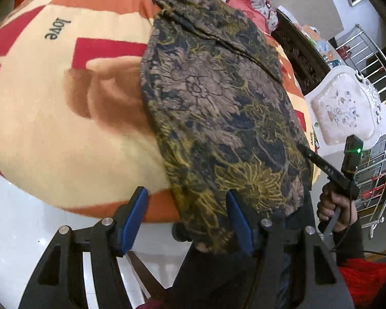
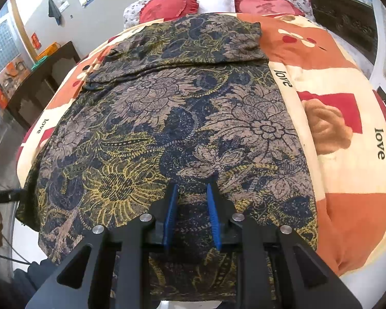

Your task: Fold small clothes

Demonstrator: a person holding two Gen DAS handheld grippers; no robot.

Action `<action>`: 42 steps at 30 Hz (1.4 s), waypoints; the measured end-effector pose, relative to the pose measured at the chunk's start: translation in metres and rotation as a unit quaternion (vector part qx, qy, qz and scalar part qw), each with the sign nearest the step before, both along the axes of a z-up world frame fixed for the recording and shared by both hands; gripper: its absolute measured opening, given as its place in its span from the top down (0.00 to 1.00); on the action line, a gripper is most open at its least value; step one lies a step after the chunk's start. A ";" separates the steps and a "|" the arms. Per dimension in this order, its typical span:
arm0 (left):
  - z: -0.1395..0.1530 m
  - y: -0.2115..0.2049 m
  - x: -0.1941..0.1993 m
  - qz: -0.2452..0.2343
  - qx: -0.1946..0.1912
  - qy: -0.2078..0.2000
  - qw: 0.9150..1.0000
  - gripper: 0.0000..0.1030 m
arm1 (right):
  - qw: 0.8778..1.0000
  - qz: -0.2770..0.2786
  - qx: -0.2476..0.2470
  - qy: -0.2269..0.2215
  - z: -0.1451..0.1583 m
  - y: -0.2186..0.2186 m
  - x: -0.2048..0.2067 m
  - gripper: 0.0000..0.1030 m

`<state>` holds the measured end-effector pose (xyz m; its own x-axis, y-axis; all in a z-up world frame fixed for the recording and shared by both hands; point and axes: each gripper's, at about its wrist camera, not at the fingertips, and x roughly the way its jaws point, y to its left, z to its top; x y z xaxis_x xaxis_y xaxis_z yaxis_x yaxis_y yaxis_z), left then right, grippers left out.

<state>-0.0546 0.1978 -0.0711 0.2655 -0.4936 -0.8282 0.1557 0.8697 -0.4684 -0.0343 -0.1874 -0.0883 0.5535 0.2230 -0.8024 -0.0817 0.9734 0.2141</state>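
A: The floral garment [image 2: 172,118] lay spread flat on the blanket [image 2: 347,82], didn't it? Where was it relative to the right gripper [image 2: 193,193]?

B: Right under and ahead of its fingers. The two blue pads [image 2: 171,213] stood a narrow gap apart with their tips down on the cloth near its near hem, and dark fabric showed between them. I couldn't tell whether any fold was actually pinched; the pads looked clear of it.

A: And the left gripper [image 1: 186,206]?

B: Its jaws stood wide apart. The near corner of the garment [image 1: 218,118] hung between the fingers, close against the right-hand pad [image 1: 240,221], while the left-hand pad sat over the blanket [image 1: 51,128] edge. Nothing was clamped.

A: Anything past the fingers?

B: Beyond the left gripper's right finger, the other gripper's tip [image 1: 321,163] reached the garment's far edge, with a hand [image 1: 334,209] on its handle. A folded-over band crossed the cloth's far end.
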 end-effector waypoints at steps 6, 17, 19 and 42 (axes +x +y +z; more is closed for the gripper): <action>0.006 -0.019 -0.002 0.003 0.023 0.011 1.000 0.37 | 1.000 -0.004 0.015 -0.001 0.000 -0.003 0.000 0.76; -0.003 -0.005 -0.004 0.036 0.071 0.017 0.997 0.89 | 0.998 -0.021 0.011 -0.066 0.036 -0.029 -0.041 0.76; -0.003 -0.004 -0.007 0.036 0.055 0.017 0.998 0.89 | 0.996 -0.034 0.007 -0.086 0.047 -0.044 -0.061 0.73; -0.001 -0.011 -0.013 0.055 0.088 -0.014 0.995 0.91 | 0.991 -0.042 0.121 -0.023 -0.025 -0.105 -0.095 0.66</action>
